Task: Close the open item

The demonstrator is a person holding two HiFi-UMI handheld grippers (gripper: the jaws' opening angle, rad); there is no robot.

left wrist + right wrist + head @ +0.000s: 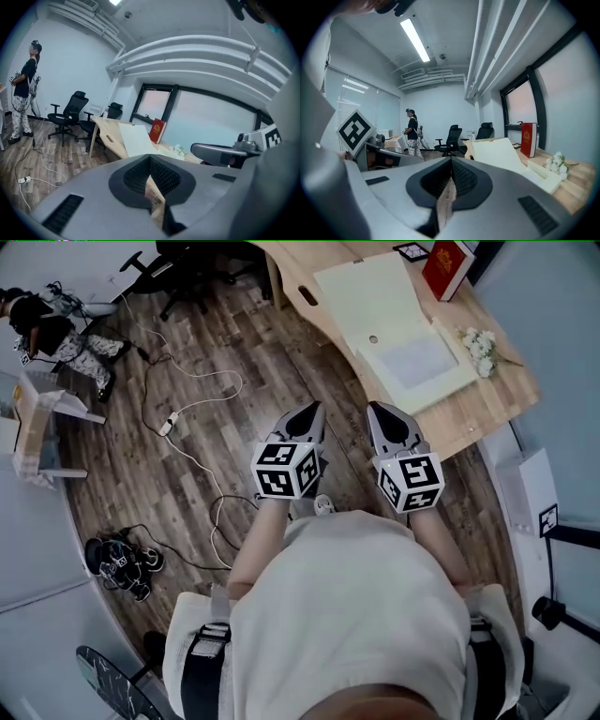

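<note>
A flat cream box (405, 338) lies open on the wooden desk (487, 404) at the upper right, its lid (361, 292) folded back towards the far side. Both grippers hang over the floor just short of the desk's near edge, apart from the box. My left gripper (316, 409) is shut with nothing in it, and so is my right gripper (374, 409). The left gripper view has the box lid (136, 138) beyond the closed left gripper (150, 160). In the right gripper view the box (499, 154) stands right of the closed right gripper (451, 165).
A red book (447, 268) and white flowers (480, 348) sit on the desk beside the box. White cables (192, 404) trail over the wood floor. Office chairs (178, 268) stand at the back, a person (47, 329) far left, and a white cabinet (534, 488) at the right.
</note>
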